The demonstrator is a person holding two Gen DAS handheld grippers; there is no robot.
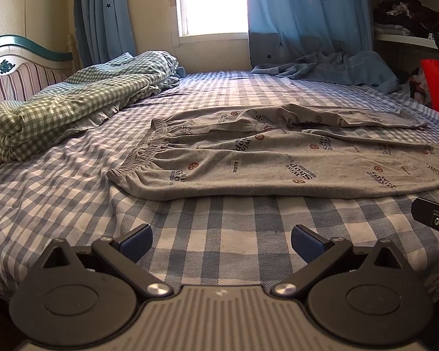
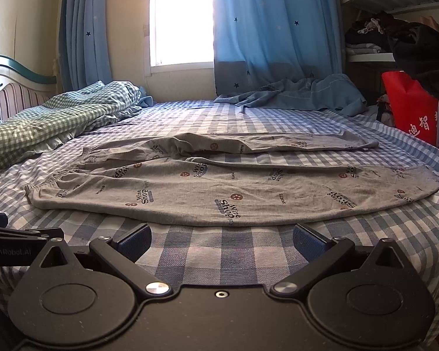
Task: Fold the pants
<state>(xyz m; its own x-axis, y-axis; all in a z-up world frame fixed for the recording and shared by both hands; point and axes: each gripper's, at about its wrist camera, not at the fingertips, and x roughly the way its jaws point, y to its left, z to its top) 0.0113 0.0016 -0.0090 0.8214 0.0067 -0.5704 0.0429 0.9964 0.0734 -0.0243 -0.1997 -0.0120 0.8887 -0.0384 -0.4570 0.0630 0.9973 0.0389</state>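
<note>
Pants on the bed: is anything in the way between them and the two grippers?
No. Only bare checked sheet lies between the open left gripper, the open right gripper and the pants.

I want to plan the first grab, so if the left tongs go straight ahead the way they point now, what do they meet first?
Probably the near edge of the grey pants, past a strip of bare checked bedsheet. The left tongs are open and hold nothing; how high they ride above the sheet is unclear.

Pants (image 1: 278, 158) soft matt grey knit cloth; bedsheet (image 1: 219, 234) coarse woven check; gripper fingers (image 2: 134, 241) matt black plastic
</note>
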